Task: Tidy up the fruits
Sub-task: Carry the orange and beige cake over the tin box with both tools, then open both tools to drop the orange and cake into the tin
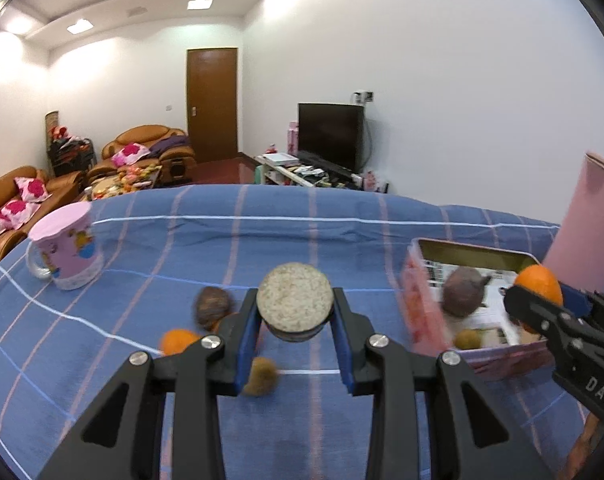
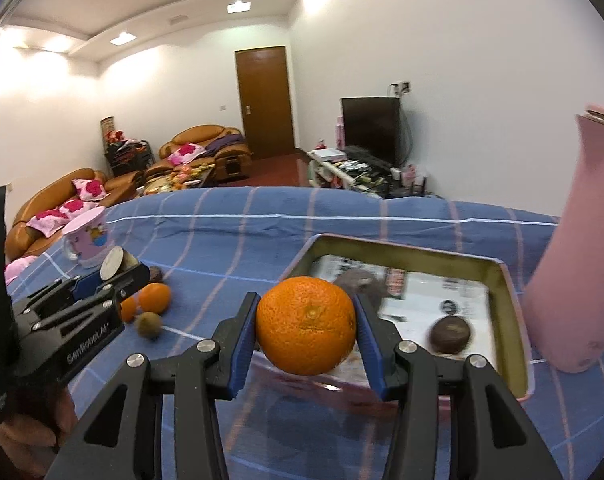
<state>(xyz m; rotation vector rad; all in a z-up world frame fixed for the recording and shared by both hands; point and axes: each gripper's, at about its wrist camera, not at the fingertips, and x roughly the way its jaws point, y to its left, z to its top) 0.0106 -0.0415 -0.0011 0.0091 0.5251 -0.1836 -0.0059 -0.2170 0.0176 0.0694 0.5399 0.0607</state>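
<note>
Fruits: loose ones on blue checked cloth, others in tin box [image 2: 506,316] | left tongs [image 1: 295,312] angled down, pinching round cut-faced fruit [image 1: 295,304] above cloth | right tongs [image 2: 306,326] angled down, pinching orange [image 2: 306,325] at box's near edge | counted: two dark fruits in box, two small oranges [image 2: 154,298] and one kiwi [image 2: 149,324] on cloth, one mug [image 1: 67,252]

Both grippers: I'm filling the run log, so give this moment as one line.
left gripper: shut on cut fruit | right gripper: shut on orange, at tin box | table: loose fruit remains

Blue checked cloth [image 1: 261,240] carries mug [image 1: 67,252], tin [image 2: 510,312], loose fruits [image 2: 154,297].
</note>
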